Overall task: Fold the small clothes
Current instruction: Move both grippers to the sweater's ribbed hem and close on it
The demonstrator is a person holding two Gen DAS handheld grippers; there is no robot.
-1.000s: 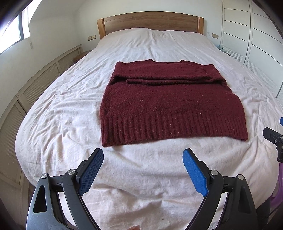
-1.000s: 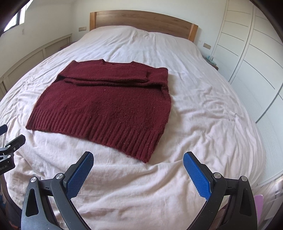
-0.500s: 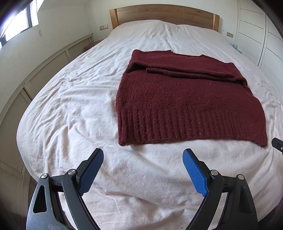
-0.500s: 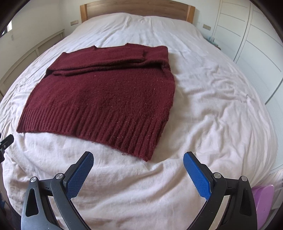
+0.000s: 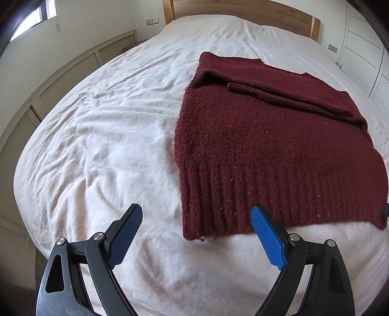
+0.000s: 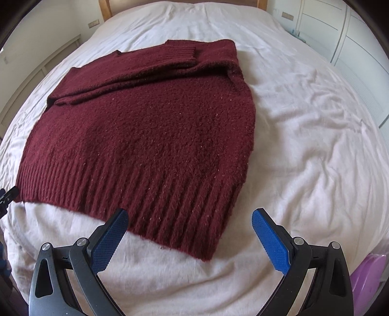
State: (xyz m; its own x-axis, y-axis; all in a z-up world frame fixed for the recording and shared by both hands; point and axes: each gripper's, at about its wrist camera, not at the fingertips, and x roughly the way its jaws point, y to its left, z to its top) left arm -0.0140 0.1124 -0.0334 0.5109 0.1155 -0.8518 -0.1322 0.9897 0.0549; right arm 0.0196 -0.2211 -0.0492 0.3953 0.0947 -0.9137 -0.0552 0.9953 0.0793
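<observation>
Sweater, maroon knit, lies flat on white bed sheet, sleeves folded across chest, ribbed hem nearest you. Your left gripper hovers over hem's left corner, jaws wide apart, nothing between pads; corner sits between fingers, not touched. Your right gripper over hem's right corner, jaws wide apart too, empty; sweater corner between them. Wooden headboard at far end of bed. Purple item at right edge, unclear what.

Fuzzy, ribbed maroon knit sweater on matt, creased white cotton sheet.
</observation>
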